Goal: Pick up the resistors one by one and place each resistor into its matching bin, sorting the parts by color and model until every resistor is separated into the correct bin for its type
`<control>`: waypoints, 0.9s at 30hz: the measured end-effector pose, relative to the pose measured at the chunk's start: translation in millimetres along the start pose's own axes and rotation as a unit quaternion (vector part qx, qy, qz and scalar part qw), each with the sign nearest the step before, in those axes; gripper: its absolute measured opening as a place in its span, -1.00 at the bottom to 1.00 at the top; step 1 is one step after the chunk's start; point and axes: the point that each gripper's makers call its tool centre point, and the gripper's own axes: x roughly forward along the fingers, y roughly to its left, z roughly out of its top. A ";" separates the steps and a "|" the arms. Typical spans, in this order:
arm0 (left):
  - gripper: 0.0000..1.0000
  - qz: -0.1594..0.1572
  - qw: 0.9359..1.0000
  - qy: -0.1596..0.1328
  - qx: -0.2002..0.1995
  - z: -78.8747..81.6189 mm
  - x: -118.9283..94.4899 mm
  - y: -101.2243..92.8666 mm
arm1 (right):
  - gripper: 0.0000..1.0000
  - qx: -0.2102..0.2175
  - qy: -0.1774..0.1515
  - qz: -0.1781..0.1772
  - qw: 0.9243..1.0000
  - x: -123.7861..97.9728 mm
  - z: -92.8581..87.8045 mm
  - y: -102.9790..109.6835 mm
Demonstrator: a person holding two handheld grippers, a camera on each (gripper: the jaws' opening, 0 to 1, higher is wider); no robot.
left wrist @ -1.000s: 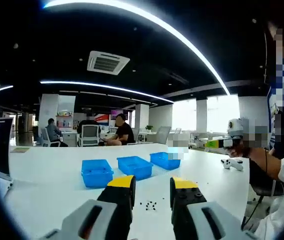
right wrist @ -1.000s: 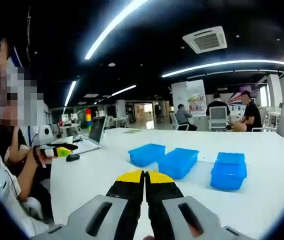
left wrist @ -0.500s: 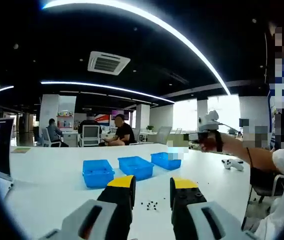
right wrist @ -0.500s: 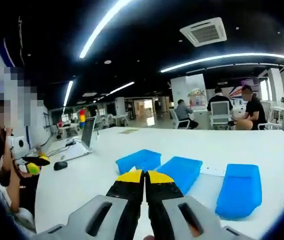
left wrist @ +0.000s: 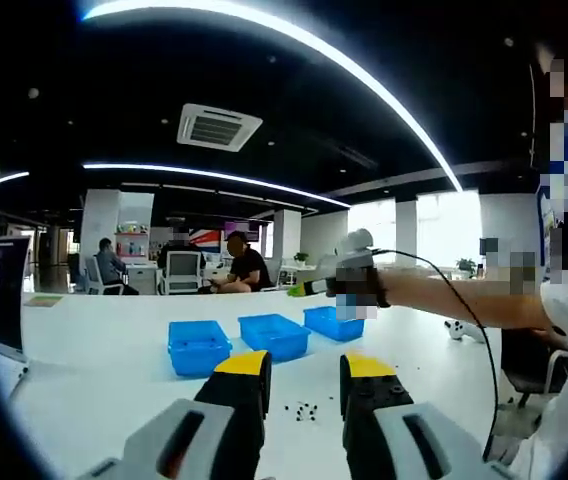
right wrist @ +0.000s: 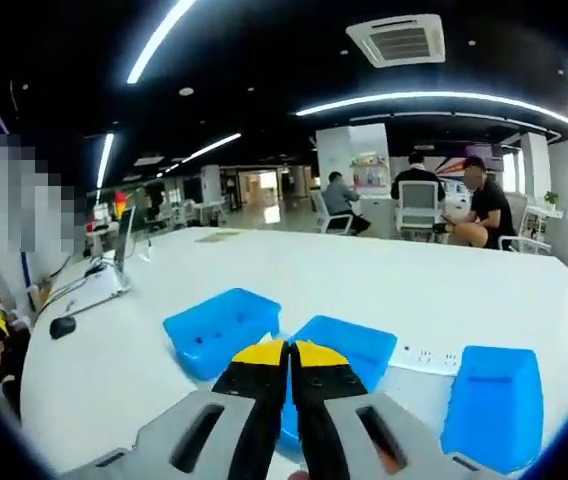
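White counter (left wrist: 104,350) spans both views, biggest thing here; open office behind w/ ceiling light strips and an AC vent (left wrist: 218,127) at 12 o'clock in left gripper view. Seated people (right wrist: 464,205) at far desks, approx 1–2 o'clock in right gripper view. Three blue bins in a row on the counter: in left gripper view left bin (left wrist: 196,346), middle bin (left wrist: 275,333), right bin (left wrist: 330,322), all near centre, just beyond the gripper tips. In right gripper view the same row sits much closer: one bin (right wrist: 219,330) at 9 o'clock of centre, one (right wrist: 349,350) dead centre partly behind the jaws, one (right wrist: 494,400) at 4 o'clock. Laptop (right wrist: 114,265) open at 9 o'clock on the counter edge, mouse (right wrist: 61,326) beside it. White power strip (right wrist: 424,357) betw. centre and right-hand bins. Left gripper (left wrist: 304,372) at 6 o'clock: jaws apart w/ a moderate gap, nothing betw. them. Right gripper (right wrist: 289,352) at 6 o'clock in its own view: yellow-tipped jaws pressed together, can't tell if anything tiny is pinched; it also shows in left gripper view at approx 1 o'clock, held by a person's arm above the right bin. Resistors (left wrist: 304,408): small dark specks scattered on the counter, seen thru the left gripper's gap, short of the bins; colours/models too small to tell.
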 end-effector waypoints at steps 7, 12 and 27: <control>-0.41 0.000 1.000 -0.001 -0.001 0.2 0.1 0.0 | -0.19 -0.013 0.003 -0.034 0.999 7.9 -1.2 -11.5; -0.41 -0.001 1.000 -0.001 -0.002 -0.2 0.4 -0.7 | -0.27 -0.009 -0.003 -0.033 0.999 -5.5 -0.4 -9.7; -0.41 -0.006 1.000 0.004 0.001 -2.6 4.0 -6.2 | -0.30 -0.010 -0.058 -0.001 0.998 -104.5 6.8 7.8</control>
